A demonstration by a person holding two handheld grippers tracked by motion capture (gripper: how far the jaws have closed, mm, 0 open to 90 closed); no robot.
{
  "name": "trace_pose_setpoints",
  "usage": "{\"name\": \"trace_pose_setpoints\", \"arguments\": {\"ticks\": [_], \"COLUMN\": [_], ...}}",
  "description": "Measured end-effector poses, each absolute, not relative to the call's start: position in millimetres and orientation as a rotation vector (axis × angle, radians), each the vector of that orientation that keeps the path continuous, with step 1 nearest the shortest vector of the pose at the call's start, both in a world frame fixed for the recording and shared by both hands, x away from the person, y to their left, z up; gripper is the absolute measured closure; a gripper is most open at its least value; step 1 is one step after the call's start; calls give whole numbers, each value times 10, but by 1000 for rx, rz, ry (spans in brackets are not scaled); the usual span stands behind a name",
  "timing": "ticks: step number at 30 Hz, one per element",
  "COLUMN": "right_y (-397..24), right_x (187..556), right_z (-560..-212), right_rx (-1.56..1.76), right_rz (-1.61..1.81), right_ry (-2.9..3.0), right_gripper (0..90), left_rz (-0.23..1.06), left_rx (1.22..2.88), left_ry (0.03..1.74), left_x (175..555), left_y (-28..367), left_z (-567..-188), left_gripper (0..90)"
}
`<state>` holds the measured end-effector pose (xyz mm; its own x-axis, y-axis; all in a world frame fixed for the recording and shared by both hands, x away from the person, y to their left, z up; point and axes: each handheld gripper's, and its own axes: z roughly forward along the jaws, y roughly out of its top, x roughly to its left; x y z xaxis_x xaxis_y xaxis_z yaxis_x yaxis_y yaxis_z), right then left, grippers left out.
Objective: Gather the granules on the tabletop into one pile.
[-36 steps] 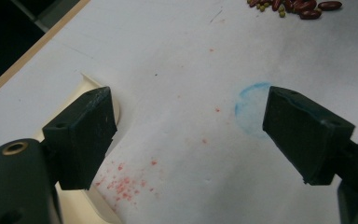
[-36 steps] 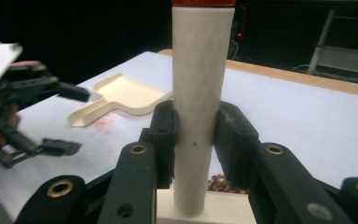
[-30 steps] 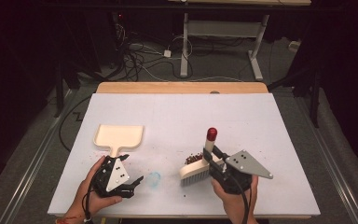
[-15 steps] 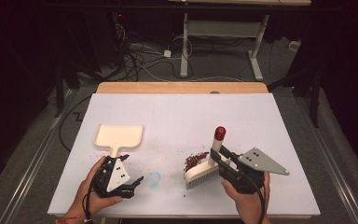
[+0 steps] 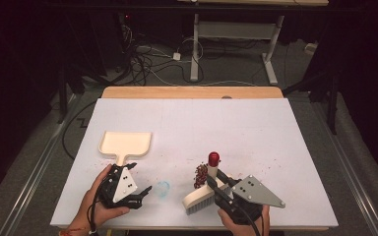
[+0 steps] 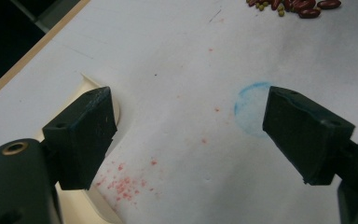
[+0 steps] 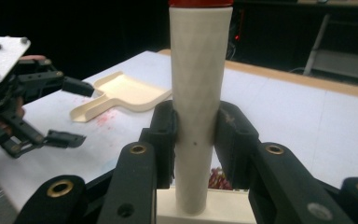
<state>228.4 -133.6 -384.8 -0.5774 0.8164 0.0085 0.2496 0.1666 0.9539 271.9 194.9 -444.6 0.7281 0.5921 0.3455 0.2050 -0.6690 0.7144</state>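
Cream brush (image 5: 200, 198): small hand brush with a red-capped handle (image 7: 196, 112), standing on the near part of the table with the bristles toward the table's near edge; the handle rises nearly upright, so the head can be dragged flat across the surface.
Right gripper (image 7: 196, 133): jaws pressed onto the handle from both sides, low down near the head; a low pinch likely gives firmer control of the sweeping stroke.
Beans (image 5: 200, 173): dark red pile with a few greenish ones, lying just beyond the brush head, apparently the material to be swept.
Dustpan (image 5: 125, 144): cream, resting flat on the table well to the left of the pile, its short handle pointing toward the person, ready to be taken.
Left gripper (image 5: 139, 192): jaws spread wide with nothing between them, held just before the dustpan handle's end; seemingly waiting to grasp it.
Blue ring (image 6: 254, 109): faint circle drawn on the white table (image 5: 275, 128), between the two grippers.
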Motion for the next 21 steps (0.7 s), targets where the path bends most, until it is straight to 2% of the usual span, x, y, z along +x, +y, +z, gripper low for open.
{"name": "trace_pose_setpoints", "arguments": {"ticks": [5,13,21], "right_y": [-1297,-1465,-1605], "right_x": [2448,2811,2844], "right_z": [-3881,-3872,-3808], "right_rx": [993,1101,1095], "right_rz": [1351,1315,1381], "right_ry": [1814,1720,1831], "right_gripper": [707,707,705], "left_rz": [754,749,749], "left_rx": [2263,2265,2271], "left_ry": [596,597,598], "left_x": [2723,2729,2720], "left_y": [1961,1956,1954], "left_z": [-4446,-4455,-4456], "left_gripper": [166,166,166]}}
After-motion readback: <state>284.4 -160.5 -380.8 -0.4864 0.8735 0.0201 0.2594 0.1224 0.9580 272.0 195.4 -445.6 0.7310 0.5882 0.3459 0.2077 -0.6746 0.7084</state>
